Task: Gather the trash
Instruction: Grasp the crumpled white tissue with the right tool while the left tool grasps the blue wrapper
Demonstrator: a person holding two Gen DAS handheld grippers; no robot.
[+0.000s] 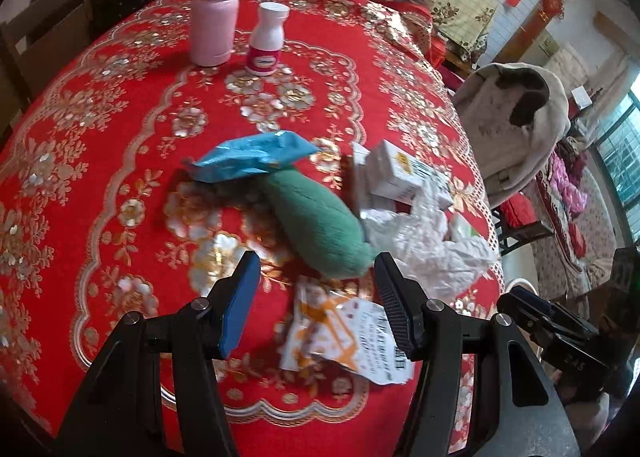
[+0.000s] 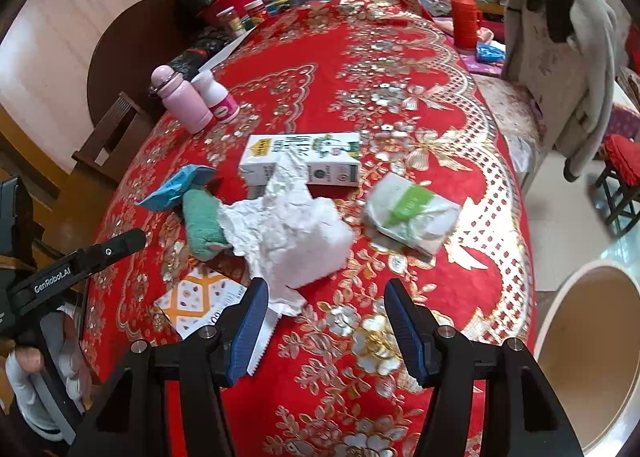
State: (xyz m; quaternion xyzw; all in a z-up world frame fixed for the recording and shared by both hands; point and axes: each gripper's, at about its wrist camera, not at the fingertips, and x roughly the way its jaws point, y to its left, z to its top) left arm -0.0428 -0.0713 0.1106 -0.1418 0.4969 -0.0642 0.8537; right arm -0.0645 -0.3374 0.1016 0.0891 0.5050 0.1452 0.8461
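In the left wrist view my left gripper (image 1: 316,277) is open above an orange-and-white wrapper (image 1: 340,333) lying on the red tablecloth (image 1: 120,137). Just beyond its fingertips lie a green plush piece (image 1: 316,217), a blue wrapper (image 1: 252,157), a white carton (image 1: 400,177) and crumpled white paper (image 1: 428,249). In the right wrist view my right gripper (image 2: 326,297) is open over the cloth, with nothing pressed between its pads. The crumpled paper (image 2: 296,233) lies just ahead, its tail reaching the left finger. A green-and-white packet (image 2: 412,213) lies ahead to the right.
A pink flask (image 1: 214,13) and a small white bottle (image 1: 266,41) stand farther back. A beige round bin (image 2: 592,353) stands on the floor off the table's right edge. A chair with a pale coat (image 2: 560,57) is beyond it. Jars and bags crowd the far end.
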